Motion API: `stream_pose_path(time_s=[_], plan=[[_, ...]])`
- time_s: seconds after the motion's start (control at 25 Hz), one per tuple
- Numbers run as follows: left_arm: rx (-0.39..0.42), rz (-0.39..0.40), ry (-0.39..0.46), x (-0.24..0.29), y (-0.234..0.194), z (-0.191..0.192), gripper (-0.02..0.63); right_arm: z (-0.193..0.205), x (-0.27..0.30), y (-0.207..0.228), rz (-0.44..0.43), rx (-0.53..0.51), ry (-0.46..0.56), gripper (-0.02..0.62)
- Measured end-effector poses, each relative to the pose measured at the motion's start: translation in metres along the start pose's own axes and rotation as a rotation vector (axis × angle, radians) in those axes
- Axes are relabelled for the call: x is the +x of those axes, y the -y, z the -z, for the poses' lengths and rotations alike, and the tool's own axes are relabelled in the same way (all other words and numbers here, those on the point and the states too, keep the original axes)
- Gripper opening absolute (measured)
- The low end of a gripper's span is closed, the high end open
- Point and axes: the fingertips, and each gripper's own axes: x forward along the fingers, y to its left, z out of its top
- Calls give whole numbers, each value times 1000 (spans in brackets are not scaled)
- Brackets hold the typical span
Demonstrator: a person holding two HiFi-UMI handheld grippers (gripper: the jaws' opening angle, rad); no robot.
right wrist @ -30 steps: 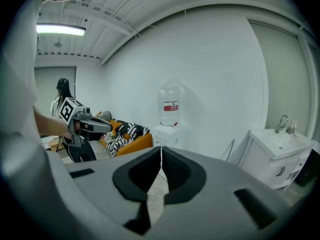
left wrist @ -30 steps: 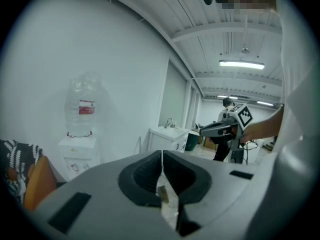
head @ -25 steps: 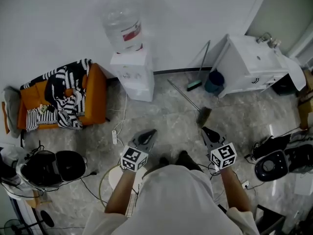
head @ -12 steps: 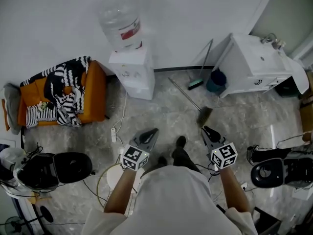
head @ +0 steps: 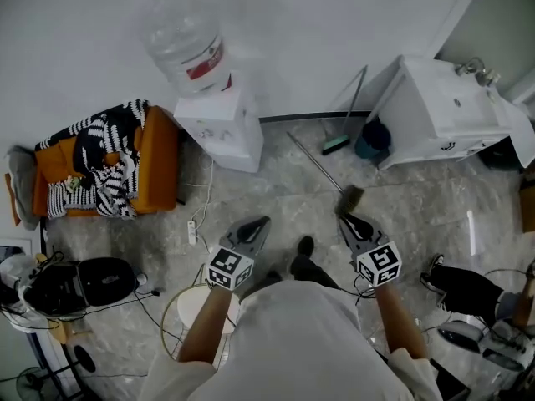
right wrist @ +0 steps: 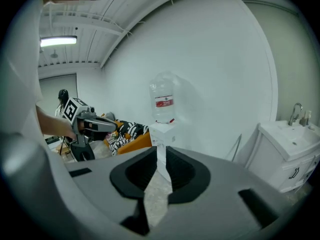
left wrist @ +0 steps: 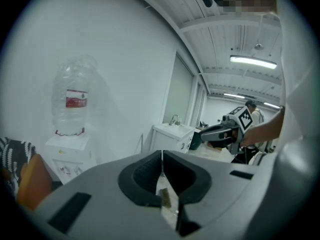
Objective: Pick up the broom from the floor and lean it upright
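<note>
While broom [head: 323, 170], thin and faint, lies flat, right tongs [head: 343, 219] just opened slightly, empty; left tongs [head: 262, 222] together

You hold both forearms [head: 399, 328] out ahead of you, your left gripper [head: 260, 222] tipped slightly downward with its jaws together and empty, while your right gripper [head: 345, 220], tilted likewise, has just been opening its jaws a little, nothing between them.

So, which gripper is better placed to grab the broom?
Right. The right gripper, fingers just opened and empty, is close to the broom; the left gripper is farther, fingers shut.
</note>
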Motion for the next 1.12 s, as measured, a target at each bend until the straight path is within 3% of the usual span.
stream_pose_path(time_s=[0.36,0.76,1.12], plan=[[6,-21,7,79,-7,-31,12,-8,18,76,-41,-27,-2,43],[-16,-22,-22,126,-18,-38,11,-9,38,120,-48,-1,-16,41],[-32,19,-45,158,-78,-41,12,-12,89,142,-13,29,-73,35]])
